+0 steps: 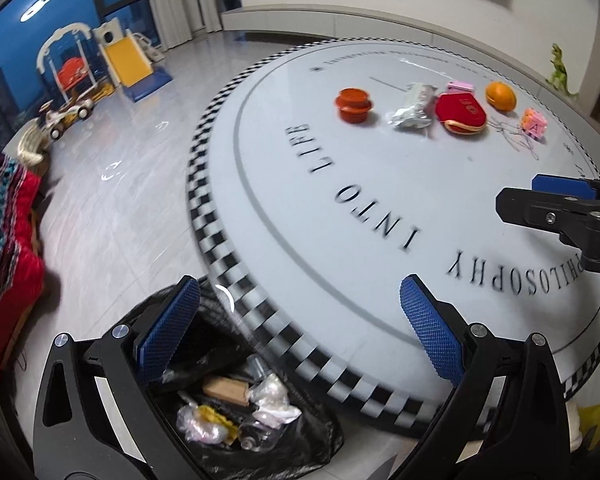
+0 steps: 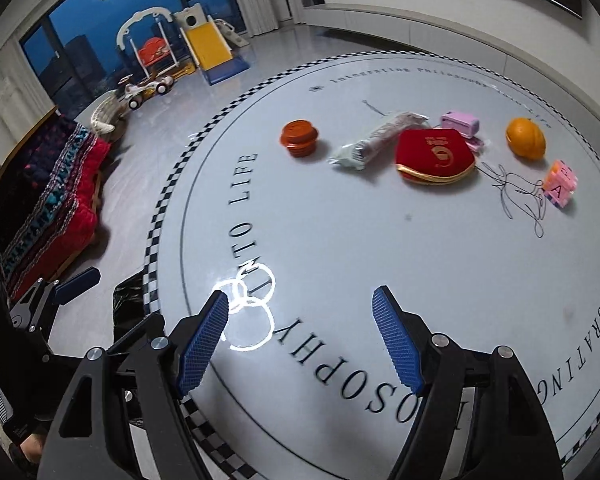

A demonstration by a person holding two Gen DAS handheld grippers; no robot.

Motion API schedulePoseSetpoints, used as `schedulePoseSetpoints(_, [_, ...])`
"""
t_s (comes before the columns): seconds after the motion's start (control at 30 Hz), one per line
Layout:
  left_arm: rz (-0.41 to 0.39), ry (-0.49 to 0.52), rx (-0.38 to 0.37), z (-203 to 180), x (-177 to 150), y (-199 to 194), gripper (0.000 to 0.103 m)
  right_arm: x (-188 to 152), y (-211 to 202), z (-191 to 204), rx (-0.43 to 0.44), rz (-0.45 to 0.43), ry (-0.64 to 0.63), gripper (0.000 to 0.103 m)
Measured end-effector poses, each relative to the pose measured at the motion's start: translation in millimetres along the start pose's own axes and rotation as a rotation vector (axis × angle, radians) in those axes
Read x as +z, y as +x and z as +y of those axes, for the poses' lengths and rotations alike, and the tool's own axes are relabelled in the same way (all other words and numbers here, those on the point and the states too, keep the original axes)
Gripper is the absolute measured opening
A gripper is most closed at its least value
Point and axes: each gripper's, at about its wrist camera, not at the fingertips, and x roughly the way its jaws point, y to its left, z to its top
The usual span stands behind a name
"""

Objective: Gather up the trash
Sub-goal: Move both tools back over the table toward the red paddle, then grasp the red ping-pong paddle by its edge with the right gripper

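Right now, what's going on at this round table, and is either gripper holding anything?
Nothing is held. The left gripper is open above the black trash bag beside the table. The right gripper is open over the table's near edge. The crumpled wrapper lies among the red pouch, orange and orange lid.

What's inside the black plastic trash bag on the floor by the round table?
In the black plastic trash bag: crumpled clear wrappers, a tan cardboard piece, something yellow. Anything deeper is covered by the bag's folds and the left gripper.
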Motion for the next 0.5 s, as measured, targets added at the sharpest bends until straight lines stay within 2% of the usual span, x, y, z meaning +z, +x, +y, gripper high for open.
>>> schedulePoseSetpoints(0.3, [-0.006,0.045,-0.068,-35.2,43.0,31.6,0.097,28.4,18.4,-62.5,-0.052,0.011,0.129,0.075])
schedulePoseSetpoints(0.5, [-0.024,0.070,-0.117,-59.2,70.7,52.8,0.097,58.3,35.6,-102.1,-0.044,0.040,0.309,0.075])
